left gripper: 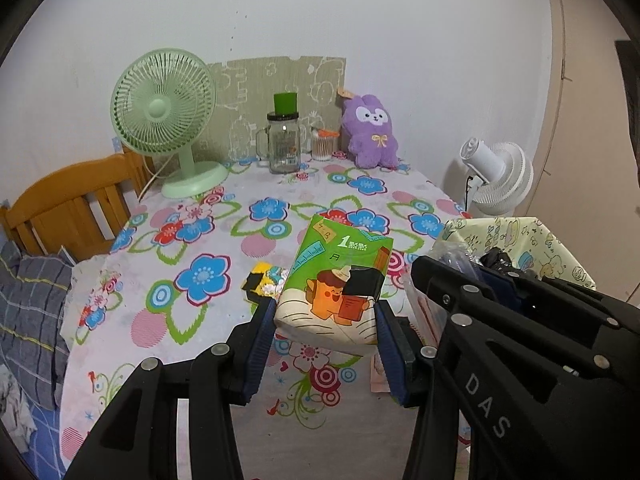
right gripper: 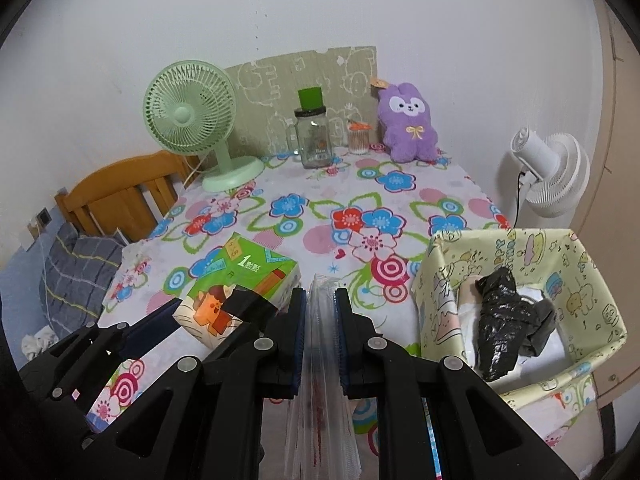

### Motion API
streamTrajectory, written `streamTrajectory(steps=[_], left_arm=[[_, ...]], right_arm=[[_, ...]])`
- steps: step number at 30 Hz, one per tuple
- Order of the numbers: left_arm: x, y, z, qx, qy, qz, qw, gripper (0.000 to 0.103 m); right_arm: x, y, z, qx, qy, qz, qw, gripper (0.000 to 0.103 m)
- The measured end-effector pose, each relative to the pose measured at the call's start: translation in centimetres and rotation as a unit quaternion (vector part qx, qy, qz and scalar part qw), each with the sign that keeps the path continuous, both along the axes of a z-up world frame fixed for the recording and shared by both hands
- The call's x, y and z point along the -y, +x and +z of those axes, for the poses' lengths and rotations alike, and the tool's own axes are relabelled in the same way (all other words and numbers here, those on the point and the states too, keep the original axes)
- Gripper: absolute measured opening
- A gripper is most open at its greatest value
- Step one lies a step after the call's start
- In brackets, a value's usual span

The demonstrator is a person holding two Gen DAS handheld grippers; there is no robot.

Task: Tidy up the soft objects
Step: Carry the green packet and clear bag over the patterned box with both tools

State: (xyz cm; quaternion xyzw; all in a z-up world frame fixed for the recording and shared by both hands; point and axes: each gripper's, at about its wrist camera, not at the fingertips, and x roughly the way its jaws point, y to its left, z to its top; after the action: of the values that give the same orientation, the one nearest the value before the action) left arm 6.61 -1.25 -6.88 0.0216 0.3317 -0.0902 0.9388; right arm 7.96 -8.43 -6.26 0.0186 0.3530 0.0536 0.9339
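Note:
My left gripper (left gripper: 326,316) is shut on a green tissue pack (left gripper: 336,280) with a cartoon print and holds it above the flowered table; the pack also shows in the right wrist view (right gripper: 236,280). My right gripper (right gripper: 320,300) is shut on a stack of clear plastic bags (right gripper: 320,380) that hangs down between the fingers. A cloth storage bin (right gripper: 592,280) with cartoon print stands at the right, holding a crumpled black bag (right gripper: 504,328) on white items. A purple plush rabbit (right gripper: 408,124) sits at the table's back. A small yellow packet (left gripper: 266,280) lies on the table behind the pack.
A green desk fan (left gripper: 164,120), a glass jar with a green lid (left gripper: 284,140) and a cotton swab jar (left gripper: 322,144) stand at the back. A white fan (right gripper: 552,176) stands beyond the right edge. A wooden chair (left gripper: 72,200) and grey bedding (left gripper: 32,300) are at the left.

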Motion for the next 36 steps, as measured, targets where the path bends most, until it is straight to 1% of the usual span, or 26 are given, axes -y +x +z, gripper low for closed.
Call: streamTrajectory(steps=[4,14,25,36], left_arm=[[0.4,-0.4,0.8,0.008,-0.001,-0.004,1.0,0.05],[2.4,-0.2,1.9,0.014,0.0,-0.018,0.9997,0.051],[5.1,0.4,2.4,0.019,0.002,-0.031,0.9993,0.051],[8.2,1.3,2.9,0.026,0.006,-0.055,0.9981,0.051]], right_arm=[[0.3,-0.2,0.9,0.01,0.0,0.001,1.0,0.017],[2.1,-0.2,2.1,0.017,0.002,-0.007,1.0,0.016],[4.7,0.2,3.0,0.023,-0.008,-0.016,1.0,0.016],[7.9,0.6,3.8,0.033,-0.015,-0.041,0.999,0.016]])
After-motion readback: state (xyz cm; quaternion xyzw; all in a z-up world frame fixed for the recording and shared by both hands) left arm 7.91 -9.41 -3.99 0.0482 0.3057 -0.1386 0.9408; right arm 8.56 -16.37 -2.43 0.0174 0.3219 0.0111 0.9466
